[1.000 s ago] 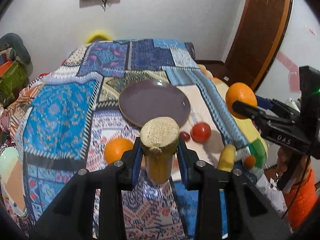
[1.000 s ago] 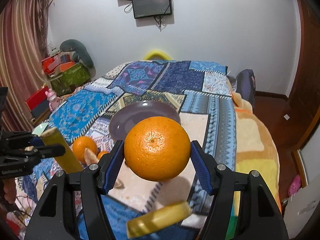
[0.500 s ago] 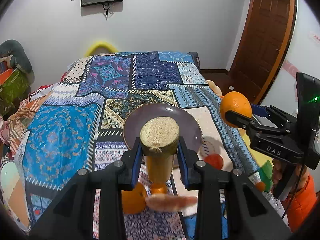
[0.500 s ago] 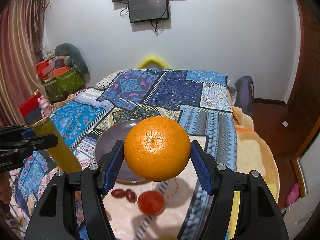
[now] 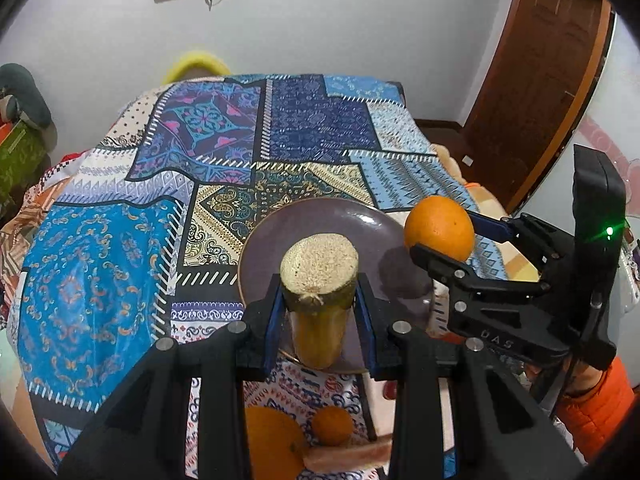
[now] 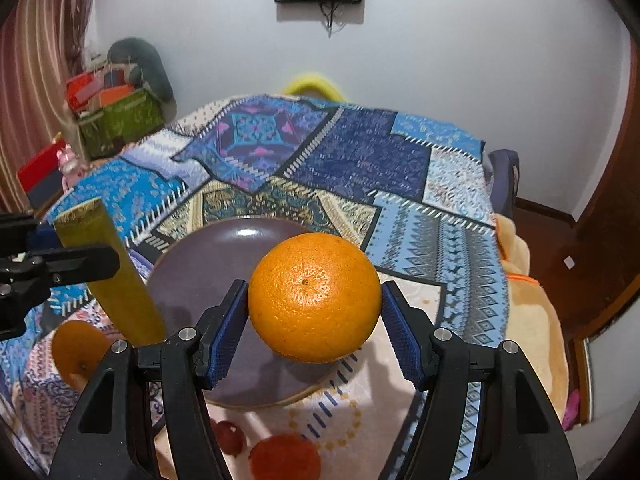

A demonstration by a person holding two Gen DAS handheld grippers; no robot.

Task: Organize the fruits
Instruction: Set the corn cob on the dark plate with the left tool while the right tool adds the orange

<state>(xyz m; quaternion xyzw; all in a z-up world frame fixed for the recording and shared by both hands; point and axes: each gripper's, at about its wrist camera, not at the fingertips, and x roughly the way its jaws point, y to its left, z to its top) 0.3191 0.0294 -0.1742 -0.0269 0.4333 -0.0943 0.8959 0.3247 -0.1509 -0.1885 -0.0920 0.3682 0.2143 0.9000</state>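
My left gripper (image 5: 320, 304) is shut on a yellow-green sugarcane piece (image 5: 319, 280) and holds it above the near edge of the purple plate (image 5: 320, 220). My right gripper (image 6: 314, 308) is shut on a large orange (image 6: 315, 297) above the plate's (image 6: 224, 248) right side. In the left wrist view the orange (image 5: 439, 227) hangs at the plate's right rim. In the right wrist view the sugarcane piece (image 6: 108, 272) stands at the plate's left.
The plate lies on a patchwork bedspread (image 5: 120, 240). Two oranges (image 5: 272, 444) and a pale stick lie near me below the left gripper. A tomato (image 6: 285, 458), a dark red fruit (image 6: 228, 436) and an orange (image 6: 78, 352) lie in front of the plate.
Both grippers have moved forward over the plate with their fruit still held. The loose fruits on the bedspread have slid toward the bottom of both views.
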